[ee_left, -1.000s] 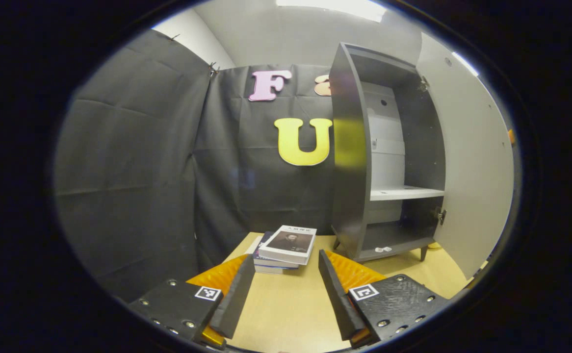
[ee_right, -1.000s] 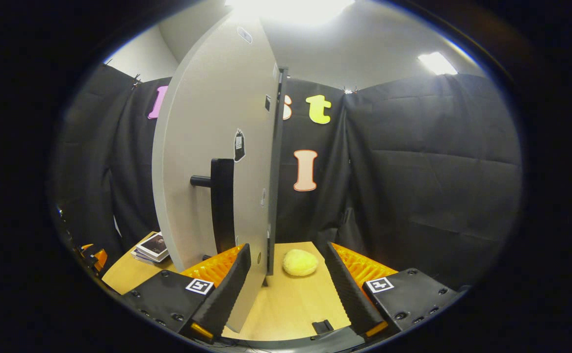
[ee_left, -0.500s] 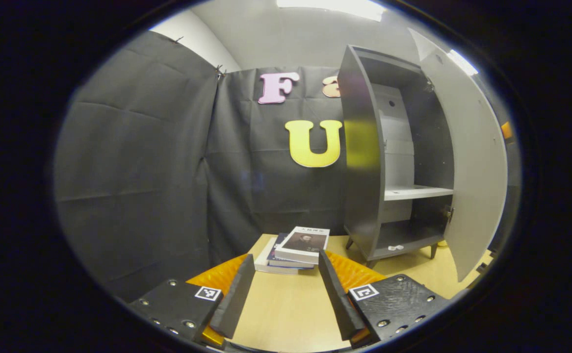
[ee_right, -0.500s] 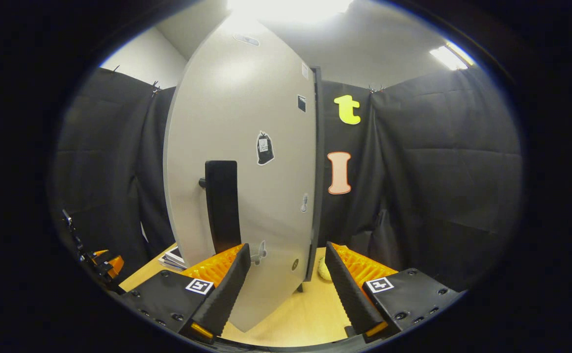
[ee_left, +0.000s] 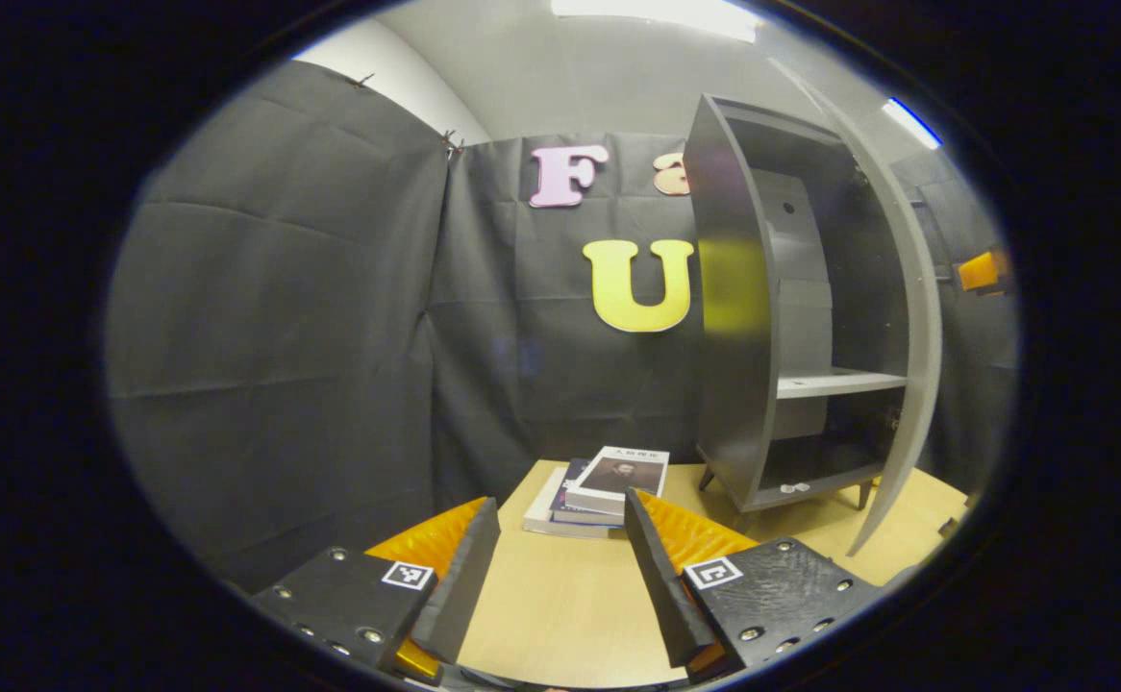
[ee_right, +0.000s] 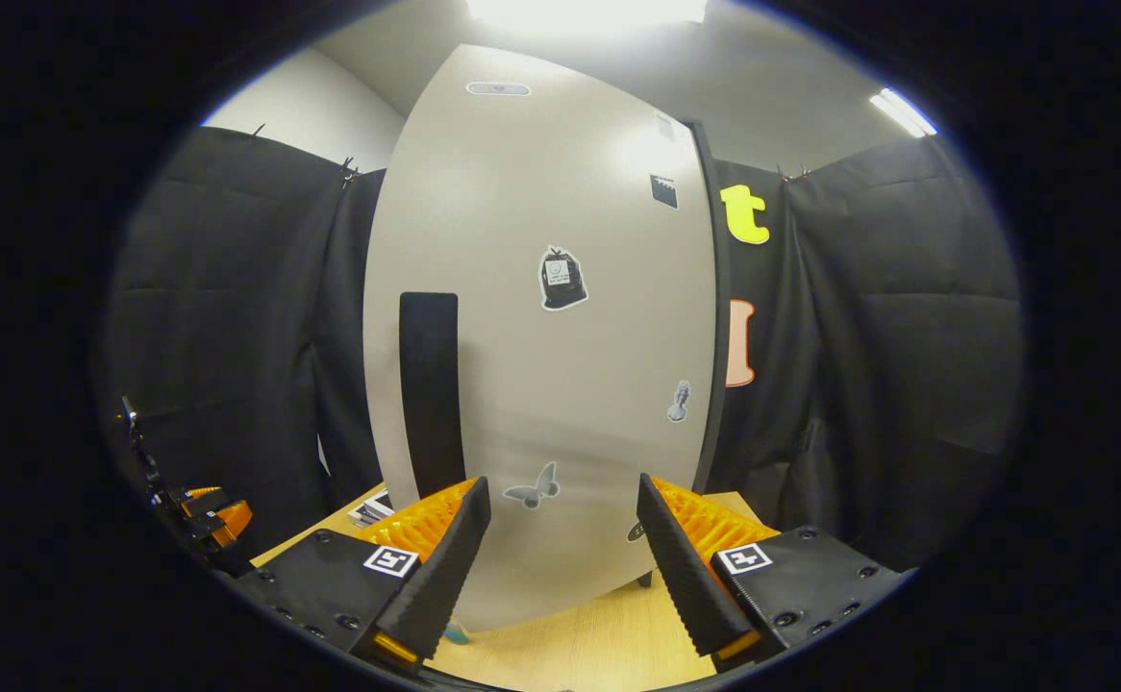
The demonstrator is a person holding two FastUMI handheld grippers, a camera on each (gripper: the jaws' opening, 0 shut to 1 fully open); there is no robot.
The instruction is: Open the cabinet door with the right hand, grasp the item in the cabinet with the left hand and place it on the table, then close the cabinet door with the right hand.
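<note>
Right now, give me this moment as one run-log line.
phase: closing door | door: part shut | right gripper: open, at door face | left gripper: open, empty, over table | books: on table

Black cloth walls [ee_left: 282, 317]; white ceiling w/ strip light [ee_right: 585, 10]; wood table [ee_left: 560, 605]

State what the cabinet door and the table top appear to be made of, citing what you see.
Cabinet door: probably painted or laminated board, a smooth pale grey face with soft sheen from the ceiling light. Table: seemingly light wood or wood-look laminate, matte with faint grain.
</note>
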